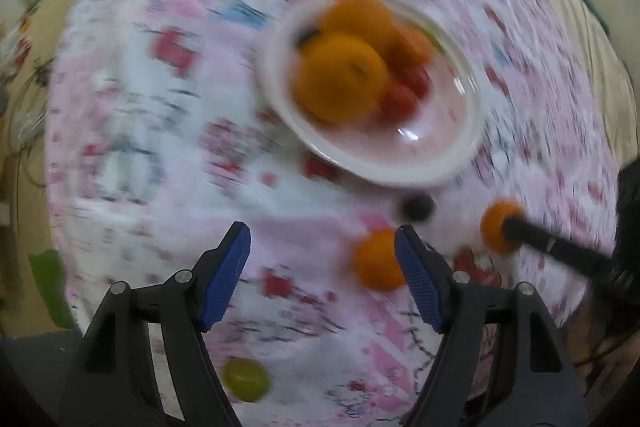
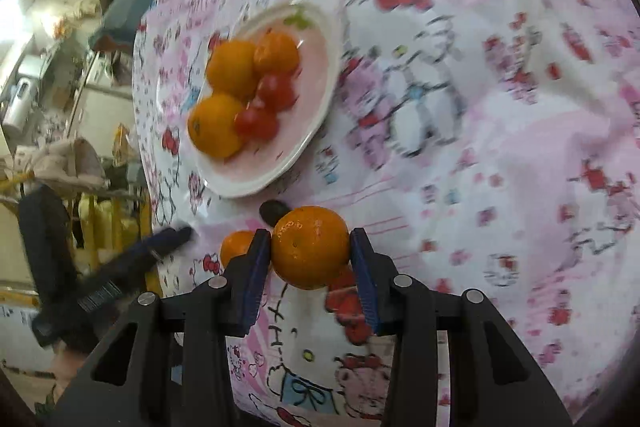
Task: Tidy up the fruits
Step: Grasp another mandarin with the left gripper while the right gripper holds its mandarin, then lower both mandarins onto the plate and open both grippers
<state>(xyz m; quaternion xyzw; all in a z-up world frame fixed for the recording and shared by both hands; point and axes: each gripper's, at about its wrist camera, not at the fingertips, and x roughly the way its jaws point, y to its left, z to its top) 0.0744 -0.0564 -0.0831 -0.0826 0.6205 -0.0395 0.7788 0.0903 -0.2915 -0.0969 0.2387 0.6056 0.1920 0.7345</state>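
One orange (image 2: 310,247) sits pinched between the blue pads of the right gripper (image 2: 310,269), lifted just near of the white plate (image 2: 240,183). On that plate lie three more oranges (image 2: 232,69) and two small red fruits (image 2: 256,123). Another orange (image 1: 376,259) rests on the patterned surface (image 2: 500,147), just outside the right finger of the left gripper (image 1: 322,267), whose fingers are spread wide around nothing. Near its left finger lies a green grape (image 1: 245,379). A dark fruit (image 1: 418,207) lies just beside the plate's near rim.
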